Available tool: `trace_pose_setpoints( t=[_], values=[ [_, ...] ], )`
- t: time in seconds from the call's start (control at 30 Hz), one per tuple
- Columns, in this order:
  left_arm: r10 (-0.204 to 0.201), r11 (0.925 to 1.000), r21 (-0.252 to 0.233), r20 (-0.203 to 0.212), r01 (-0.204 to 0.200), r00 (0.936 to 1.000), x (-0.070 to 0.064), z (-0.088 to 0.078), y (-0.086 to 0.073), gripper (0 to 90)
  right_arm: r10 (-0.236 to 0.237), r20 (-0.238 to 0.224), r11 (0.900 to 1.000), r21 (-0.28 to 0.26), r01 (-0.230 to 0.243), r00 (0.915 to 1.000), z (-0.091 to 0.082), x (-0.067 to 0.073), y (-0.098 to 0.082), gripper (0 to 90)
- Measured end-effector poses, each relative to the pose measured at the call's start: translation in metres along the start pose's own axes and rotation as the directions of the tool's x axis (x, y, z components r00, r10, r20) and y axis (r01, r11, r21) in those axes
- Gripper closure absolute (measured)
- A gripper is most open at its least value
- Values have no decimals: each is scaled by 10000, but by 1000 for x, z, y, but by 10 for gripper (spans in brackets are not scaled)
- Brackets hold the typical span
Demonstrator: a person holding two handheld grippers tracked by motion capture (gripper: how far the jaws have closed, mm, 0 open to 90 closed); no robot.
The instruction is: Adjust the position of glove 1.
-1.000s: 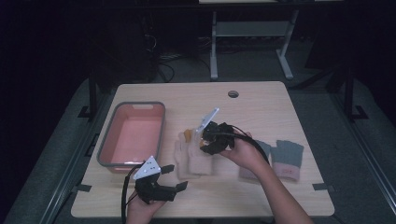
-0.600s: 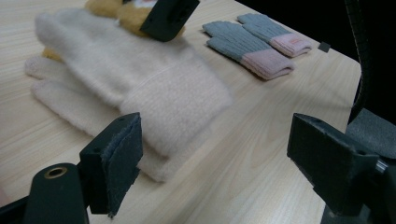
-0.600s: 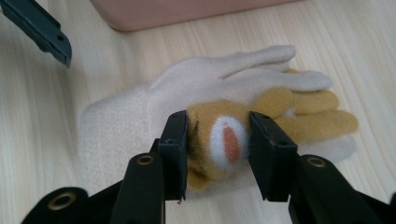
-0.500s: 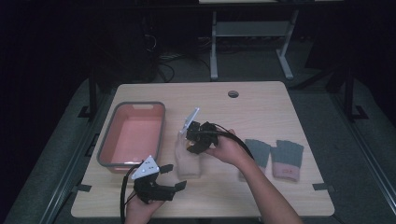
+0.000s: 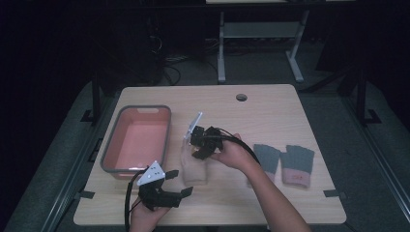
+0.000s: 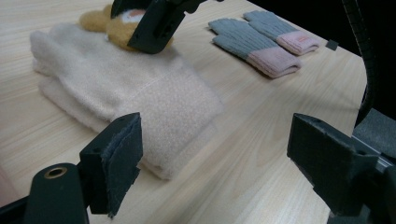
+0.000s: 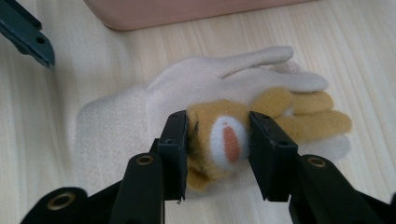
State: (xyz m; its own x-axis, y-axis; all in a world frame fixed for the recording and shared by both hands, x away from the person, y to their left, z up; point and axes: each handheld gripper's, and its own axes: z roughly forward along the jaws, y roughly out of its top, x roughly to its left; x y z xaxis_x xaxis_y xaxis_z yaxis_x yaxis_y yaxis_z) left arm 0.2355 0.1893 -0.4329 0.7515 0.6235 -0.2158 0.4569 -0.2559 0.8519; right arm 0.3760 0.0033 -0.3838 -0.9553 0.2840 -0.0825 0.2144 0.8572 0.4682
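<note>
a: where's the cream glove against the claws?

b: the cream gloves (image 5: pixel 196 164) lie stacked on the table (image 5: pixel 270 106), just right of the pink tray (image 5: pixel 138 142). the right claw (image 5: pixel 200 147) is down on top of the stack, and in the right gripper view its jaws press on either side of the tan plush patch (image 7: pixel 224 140) sewn to the upper glove. so it's closed partway, holding that patch.

a: and the left one?

b: the left claw (image 5: pixel 176 193) sits at the near edge of the table, jaws wide with nothing between them. in the left gripper view the cuff end of the cream gloves (image 6: pixel 140 93) lies just ahead of it, apart from the pads.

a: anything different from a second ago?

b: the right claw was further right then, over the right side of the stack. it has since shifted left toward the tray and settled onto the patch. the left claw hasn't moved, and the gloves lie where they were.

a: count it up for me.

b: two cream gloves, one on the other; two grey gloves (image 5: pixel 283 162) with pink cuffs side by side well to the right; one tray; two claws.
</note>
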Motion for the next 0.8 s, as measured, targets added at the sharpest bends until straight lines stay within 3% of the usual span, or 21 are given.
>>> trace_pose_setpoints(
  t=[0.5, 0.6, 0.8],
  values=[
    [-189, 9997, 152, -94, 190, 9998, 2, 3, 0, 180, 490, -110, 9985, 270, -487, 9987, 20, -3, -10, 540],
    [-250, 9994, 248, -118, 253, 9996, 3, 4, 0, 181, 880, -123, 9961, -25, -881, 9960, 16, -3, -12, 443],
    [-551, 9981, 265, -239, 558, 9982, 5, 8, 2, 183, 1361, -202, 9897, -428, -1369, 9905, 9, -2, -20, 373]
  ],
)
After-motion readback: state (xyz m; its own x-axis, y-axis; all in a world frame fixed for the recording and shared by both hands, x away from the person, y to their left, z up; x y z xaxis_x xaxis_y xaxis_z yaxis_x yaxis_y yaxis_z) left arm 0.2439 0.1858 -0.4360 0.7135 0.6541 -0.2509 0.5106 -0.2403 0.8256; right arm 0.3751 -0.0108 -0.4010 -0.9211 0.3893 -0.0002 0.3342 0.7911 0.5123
